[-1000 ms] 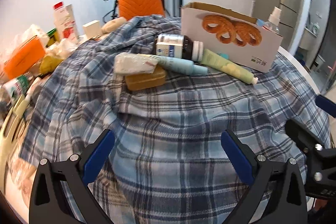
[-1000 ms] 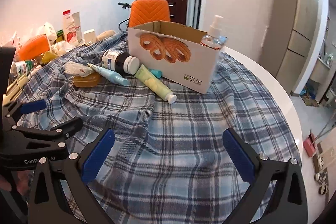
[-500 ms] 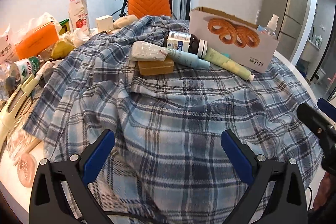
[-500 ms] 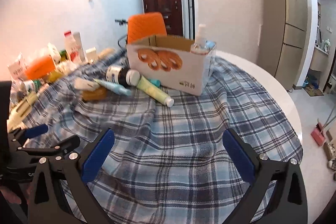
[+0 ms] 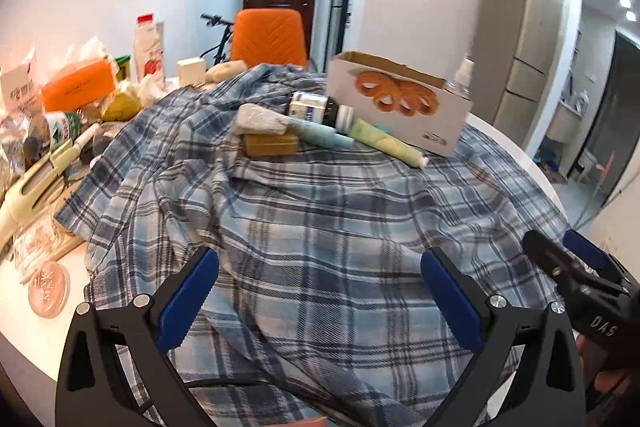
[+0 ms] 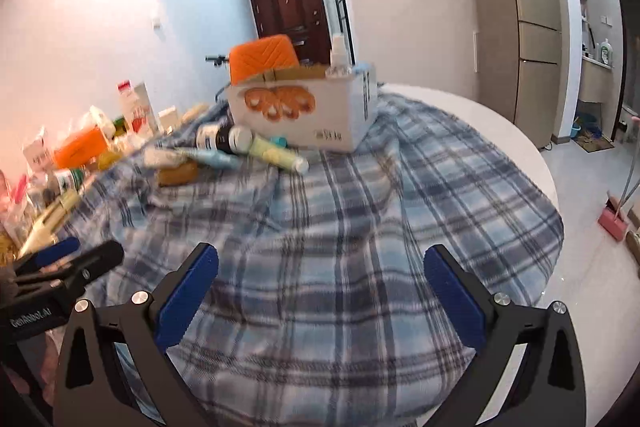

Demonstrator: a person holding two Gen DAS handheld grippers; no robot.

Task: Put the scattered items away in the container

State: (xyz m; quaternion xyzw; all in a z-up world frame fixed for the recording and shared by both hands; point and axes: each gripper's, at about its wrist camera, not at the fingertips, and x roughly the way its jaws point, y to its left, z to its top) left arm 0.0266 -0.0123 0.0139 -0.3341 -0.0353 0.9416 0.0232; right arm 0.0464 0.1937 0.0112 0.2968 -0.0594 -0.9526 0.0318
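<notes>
We count one cardboard box [image 5: 400, 107], long axis toward four o'clock; two tubes [image 5: 386, 143] alongside, caps toward four; left gripper [image 5: 320, 291] and right gripper [image 6: 320, 287] wide, empty.

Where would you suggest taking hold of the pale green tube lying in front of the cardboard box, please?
Grip the pale green tube across its round middle, coming from above with the right tongs. It lies flat on the plaid cloth, capped end toward the camera and far end by the cardboard box; its sides look clear there.

tubes [image 5: 384, 143] before box [image 5: 400, 107], on cloth [image 5: 320, 227]
</notes>
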